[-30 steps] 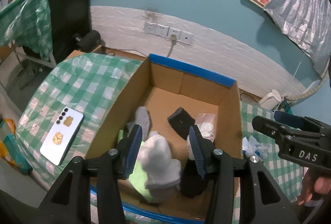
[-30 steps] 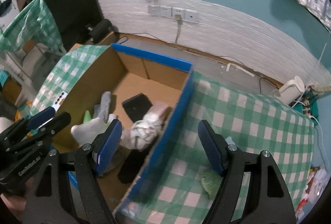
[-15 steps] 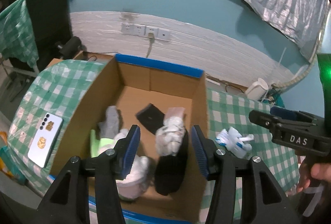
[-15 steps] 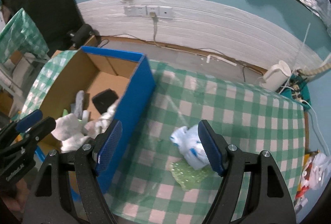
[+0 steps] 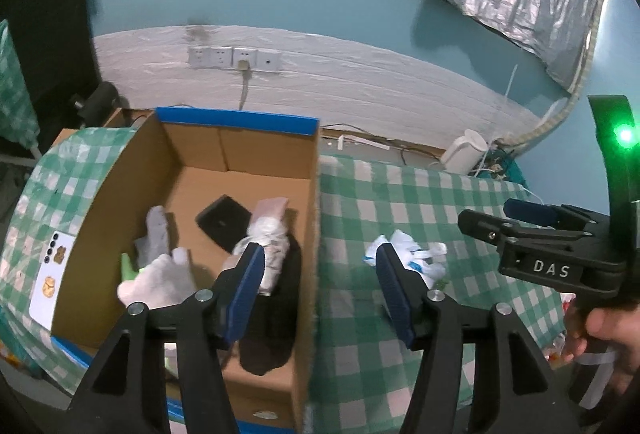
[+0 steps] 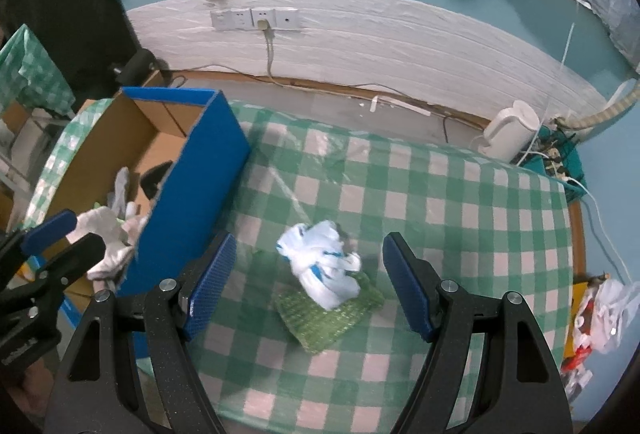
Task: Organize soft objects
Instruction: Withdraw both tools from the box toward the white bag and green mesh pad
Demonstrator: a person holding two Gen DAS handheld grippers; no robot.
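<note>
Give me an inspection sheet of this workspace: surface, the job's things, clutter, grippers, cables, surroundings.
Surface: green checked tablecloth, wrinkled near the box.
Job's things: white and blue bundle lying on a green knitted cloth; cardboard box holding white gloves, a black pouch and other soft pieces.
Clutter: phone on the cloth beside the box.
Grippers: left gripper open, its jaws just opened wider, nothing between them; right gripper open above the bundle.
Cables: one plugged into the wall sockets; more along the floor.
Surroundings: teal wall, white kettle.
</note>
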